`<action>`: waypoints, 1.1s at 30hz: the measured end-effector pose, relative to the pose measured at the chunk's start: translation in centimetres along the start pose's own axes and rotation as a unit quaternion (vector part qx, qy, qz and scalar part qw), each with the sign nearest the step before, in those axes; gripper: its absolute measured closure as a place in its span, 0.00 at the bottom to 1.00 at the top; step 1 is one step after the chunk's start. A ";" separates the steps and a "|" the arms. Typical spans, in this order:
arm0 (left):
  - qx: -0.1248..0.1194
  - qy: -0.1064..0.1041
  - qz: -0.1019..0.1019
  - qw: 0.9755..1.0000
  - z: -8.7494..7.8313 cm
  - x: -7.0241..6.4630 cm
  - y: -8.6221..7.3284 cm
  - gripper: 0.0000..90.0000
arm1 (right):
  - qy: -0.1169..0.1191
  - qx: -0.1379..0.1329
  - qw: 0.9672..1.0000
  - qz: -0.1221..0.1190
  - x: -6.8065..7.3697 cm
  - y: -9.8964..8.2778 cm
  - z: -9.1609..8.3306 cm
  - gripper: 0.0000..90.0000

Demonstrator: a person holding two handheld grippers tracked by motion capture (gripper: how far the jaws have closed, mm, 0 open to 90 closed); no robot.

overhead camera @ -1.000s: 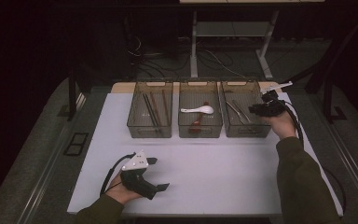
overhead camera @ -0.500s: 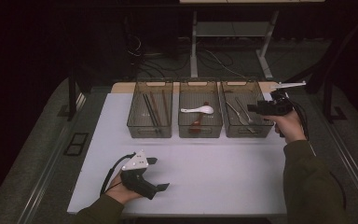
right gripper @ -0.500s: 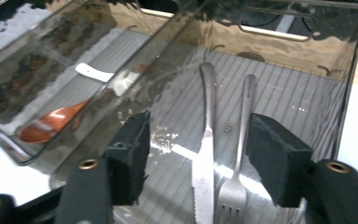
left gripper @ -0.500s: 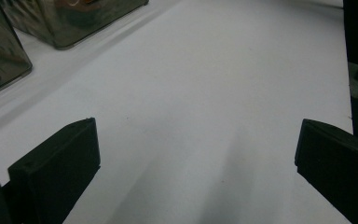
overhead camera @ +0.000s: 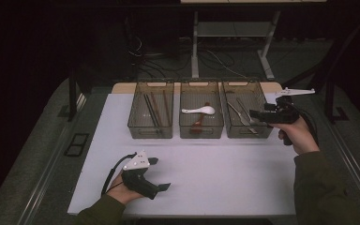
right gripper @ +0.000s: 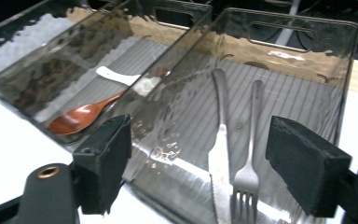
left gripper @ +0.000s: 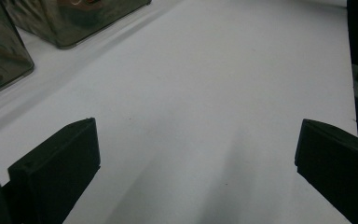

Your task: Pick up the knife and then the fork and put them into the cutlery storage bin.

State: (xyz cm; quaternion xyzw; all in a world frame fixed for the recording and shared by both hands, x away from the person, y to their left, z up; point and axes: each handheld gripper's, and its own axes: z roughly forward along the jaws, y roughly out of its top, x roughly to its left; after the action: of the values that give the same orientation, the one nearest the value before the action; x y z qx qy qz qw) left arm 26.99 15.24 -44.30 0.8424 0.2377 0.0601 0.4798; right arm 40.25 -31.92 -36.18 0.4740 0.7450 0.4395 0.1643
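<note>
our right gripper (overhead camera: 254, 114) hangs just above the right bin (right gripper: 307, 116), jaws just spread wide with nothing between them. the knife (right gripper: 220, 154) and fork (right gripper: 249, 168) lie side by side in that bin, likely so cutlery stays sorted by kind. our left gripper (overhead camera: 161, 174) rests low on the near left of the white table (overhead camera: 225, 173), also spread and holding nothing, out of the way.

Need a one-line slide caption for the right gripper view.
Open right claw facing the clear bin holding a knife and fork.
</note>
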 end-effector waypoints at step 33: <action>0.000 0.007 0.005 1.000 -0.6 0.0 -0.1 0.00 | 0.061 -0.019 0.996 -0.067 6.2 -9.9 -4.6 0.20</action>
State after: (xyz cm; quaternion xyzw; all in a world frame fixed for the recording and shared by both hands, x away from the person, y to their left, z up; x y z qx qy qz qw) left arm 26.77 15.72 -44.04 0.8431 0.2366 0.0683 0.4780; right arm 28.57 -30.53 -40.60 0.3924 0.7752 0.4695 0.1567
